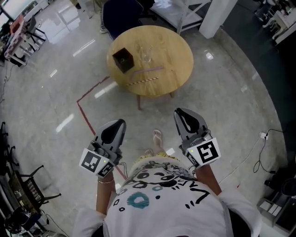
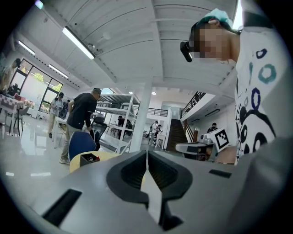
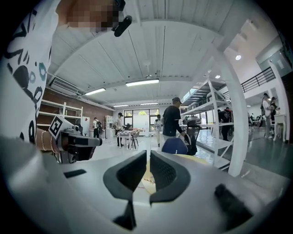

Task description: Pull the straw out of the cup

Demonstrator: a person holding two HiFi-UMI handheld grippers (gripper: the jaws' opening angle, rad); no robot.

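Note:
A round wooden table (image 1: pixel 178 55) stands ahead of me on the floor. On it are a clear glass cup (image 1: pixel 146 54) and a dark brown open box (image 1: pixel 123 60). Two straws lie flat on the tabletop in front of them, a purple one (image 1: pixel 149 70) and a striped one (image 1: pixel 142 81). I see no straw standing in the cup. My left gripper (image 1: pixel 121 122) and right gripper (image 1: pixel 180 112) are held close to my body, well short of the table, both shut and empty. In the left gripper view the jaws (image 2: pixel 146 153) meet, with the box (image 2: pixel 89 158) beyond them.
A blue chair (image 1: pixel 121 14) stands behind the table, near a white pillar (image 1: pixel 217 16) and white shelving (image 1: pixel 185 9). Red tape (image 1: pixel 88 115) runs across the glossy floor. A cable (image 1: pixel 263 148) lies at the right. A person (image 3: pixel 173 119) stands by the table.

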